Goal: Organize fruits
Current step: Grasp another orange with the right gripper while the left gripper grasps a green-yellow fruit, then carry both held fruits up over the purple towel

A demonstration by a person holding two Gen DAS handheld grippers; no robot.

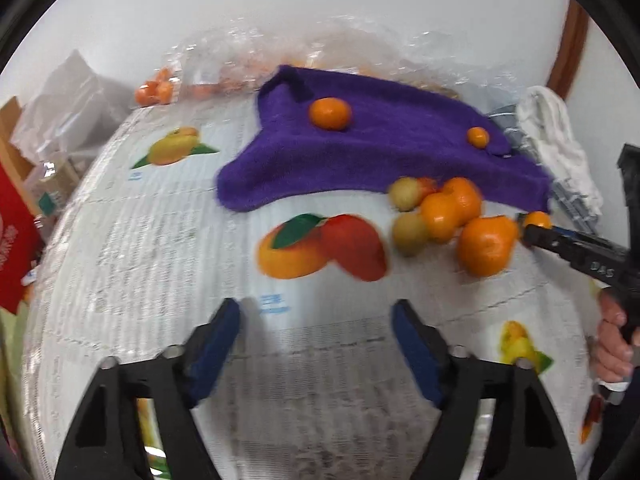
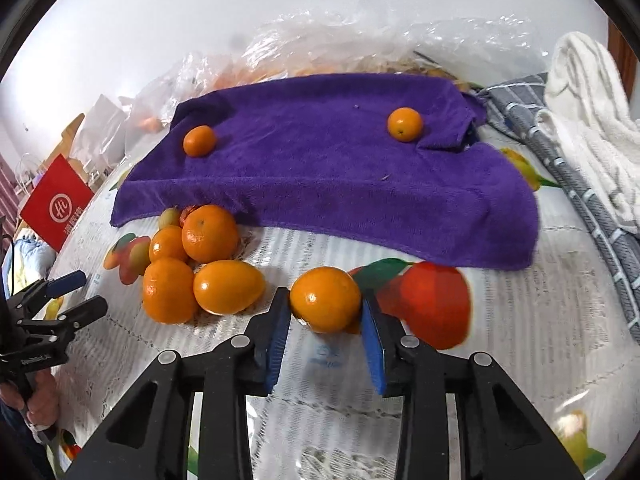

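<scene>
**Kumquat pinched at the near edge of the pile**

A small, glossy orange kumquat (image 2: 325, 299) is pinched between the blue pads of the right gripper (image 2: 325, 312), just above the fruit-printed tablecloth (image 2: 520, 340). A bright highlight is seen on its smooth skin. To its left, a pile of fruit (image 2: 196, 264) is clustered: round dimpled mandarins, an egg-shaped kumquat, and a yellowish-green fruit half hidden at the far side. Beyond, a purple towel (image 2: 320, 184) is spread, with two small oranges (image 2: 199, 141) resting on it, well apart. The left gripper (image 1: 316, 312) is held spread wide over bare tablecloth, nothing between its pads. Crumpled clear plastic bags (image 2: 360, 40) are seen along the far wall.
</scene>
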